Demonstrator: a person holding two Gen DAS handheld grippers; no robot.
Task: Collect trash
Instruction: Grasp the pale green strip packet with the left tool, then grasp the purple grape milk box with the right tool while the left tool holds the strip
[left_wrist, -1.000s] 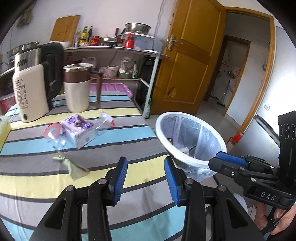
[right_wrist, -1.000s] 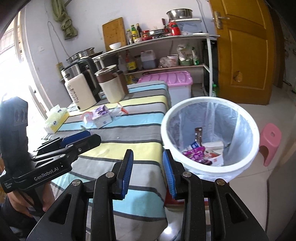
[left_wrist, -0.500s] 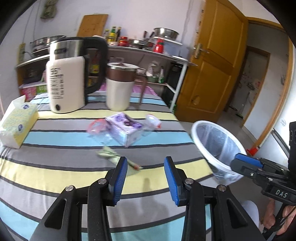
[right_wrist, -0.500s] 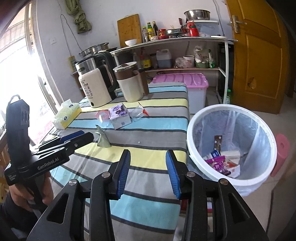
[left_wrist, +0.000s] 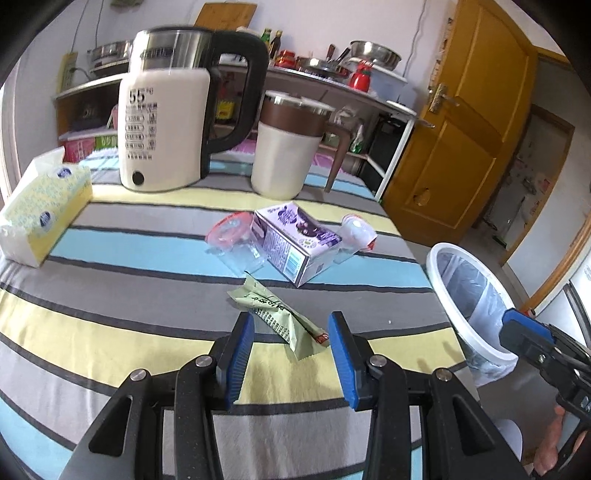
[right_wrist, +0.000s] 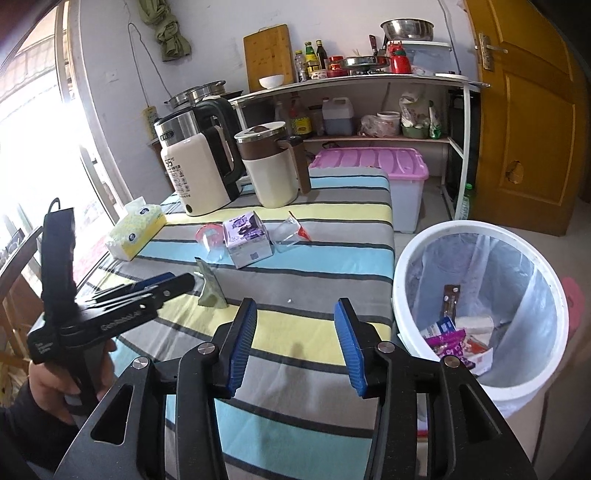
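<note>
Through the left wrist camera I am looking down over the left gripper (left_wrist: 291, 341), whose blue pads are standing moderately apart with nothing pinched; the green wrapper (left_wrist: 280, 317) is lying flat on the striped tablecloth (left_wrist: 110, 332) just ahead of them, its near end reaching in between the tips without touching either pad. At about 12 o'clock from the wrapper, the purple carton (left_wrist: 295, 242) is resting on its side, with a clear cup with a red rim (left_wrist: 231, 236) touching it at 9 o'clock and a second crumpled clear cup (left_wrist: 356, 234) at 3 o'clock. Farther back, a cream kettle (left_wrist: 166, 122) and a brown-topped jug (left_wrist: 286, 147) are standing upright, and a tissue box (left_wrist: 40, 214) is sitting at 10 o'clock. The white bin (left_wrist: 469, 306) is standing off the table edge at 3 o'clock, and the right gripper's blue tip is showing in front of it. Through the right wrist camera I am seeing the right gripper (right_wrist: 295, 349) hovering over the tablecloth's near edge, its jaws having just been opening, now moderately wide with nothing between them. The bin (right_wrist: 480, 236), lined with a clear bag and holding several wrappers (right_wrist: 454, 339), is at 3 o'clock beside the table. At 10 o'clock the left gripper (right_wrist: 173, 282), held in a hand (right_wrist: 55, 384), is pointing at the green wrapper (right_wrist: 210, 286).
</note>
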